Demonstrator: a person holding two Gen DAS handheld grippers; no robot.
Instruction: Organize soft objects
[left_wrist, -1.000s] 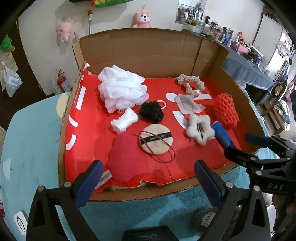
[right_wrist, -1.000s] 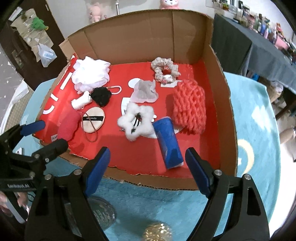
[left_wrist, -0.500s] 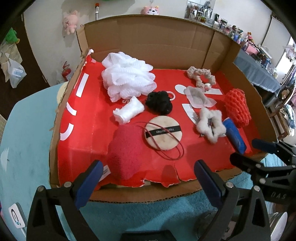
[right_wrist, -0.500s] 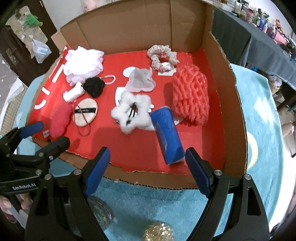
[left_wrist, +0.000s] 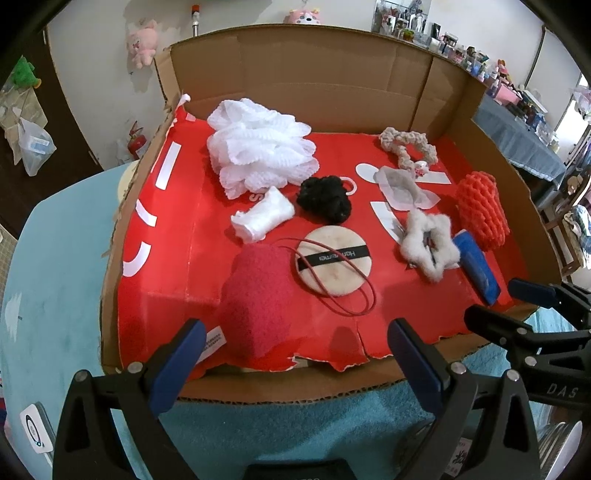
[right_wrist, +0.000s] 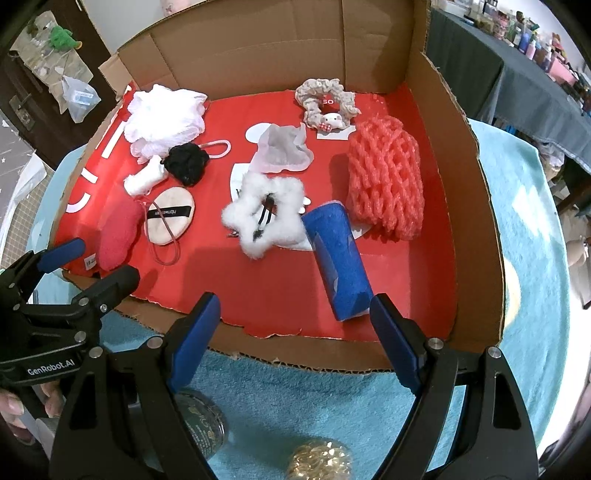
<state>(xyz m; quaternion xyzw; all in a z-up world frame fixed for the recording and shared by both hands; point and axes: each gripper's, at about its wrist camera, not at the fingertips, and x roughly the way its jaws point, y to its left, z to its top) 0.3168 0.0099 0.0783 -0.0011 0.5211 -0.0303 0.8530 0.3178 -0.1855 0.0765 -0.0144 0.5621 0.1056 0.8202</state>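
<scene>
An open cardboard box (left_wrist: 332, 92) with a red floor holds several soft things. A white mesh pouf (left_wrist: 258, 151), a black scrunchie (left_wrist: 325, 199), a white roll (left_wrist: 262, 219), a red sponge (left_wrist: 258, 299), a beige powder puff (left_wrist: 334, 260), a white fluffy star clip (left_wrist: 428, 243), a blue sponge (right_wrist: 338, 258), an orange foam net (right_wrist: 386, 181) and a beige scrunchie (right_wrist: 327, 101). My left gripper (left_wrist: 295, 354) is open and empty at the box's front edge, before the red sponge. My right gripper (right_wrist: 295, 325) is open and empty before the blue sponge.
The box stands on a teal rug (right_wrist: 528, 258). A glass jar (right_wrist: 201, 424) and a gold scrubber ball (right_wrist: 319, 461) lie on the rug under my right gripper. A grey-covered table (right_wrist: 517, 74) with bottles stands at the right.
Both grippers have moved forward toward the box's front edge; the things inside look larger and closer. Nothing in the box has moved.
</scene>
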